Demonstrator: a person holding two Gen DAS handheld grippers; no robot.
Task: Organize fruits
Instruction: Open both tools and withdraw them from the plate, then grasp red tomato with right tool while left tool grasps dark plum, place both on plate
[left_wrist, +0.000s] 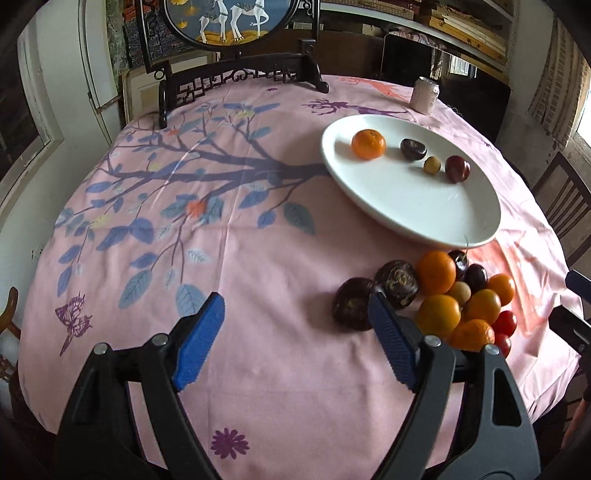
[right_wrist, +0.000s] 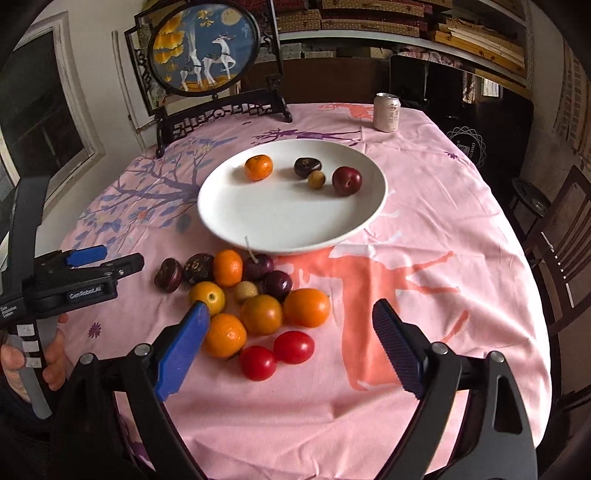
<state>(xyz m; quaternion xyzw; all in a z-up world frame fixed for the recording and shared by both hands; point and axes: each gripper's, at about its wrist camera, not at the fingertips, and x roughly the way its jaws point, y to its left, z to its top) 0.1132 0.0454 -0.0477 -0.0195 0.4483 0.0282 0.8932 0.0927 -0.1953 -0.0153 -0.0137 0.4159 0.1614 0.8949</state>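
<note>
A white plate (right_wrist: 258, 218) holds an orange (right_wrist: 258, 167), a dark passion fruit (right_wrist: 307, 166), a small yellow longan (right_wrist: 317, 180) and a red plum (right_wrist: 346, 180); it also shows in the left wrist view (left_wrist: 424, 210). In front of it lies a pile of fruit (right_wrist: 251, 291): several oranges, dark fruits, two red tomatoes (right_wrist: 293, 347). My right gripper (right_wrist: 291, 321) is open above the pile's near side. My left gripper (left_wrist: 295, 314) is open and empty, left of the pile (left_wrist: 436, 295); it also shows in the right wrist view (right_wrist: 96, 258).
A pink can (right_wrist: 386, 112) stands at the table's far edge. A round painted screen on a dark stand (right_wrist: 207, 51) is at the back left. A wooden chair (right_wrist: 561, 251) stands at the right. The pink patterned cloth (left_wrist: 258, 258) covers the table.
</note>
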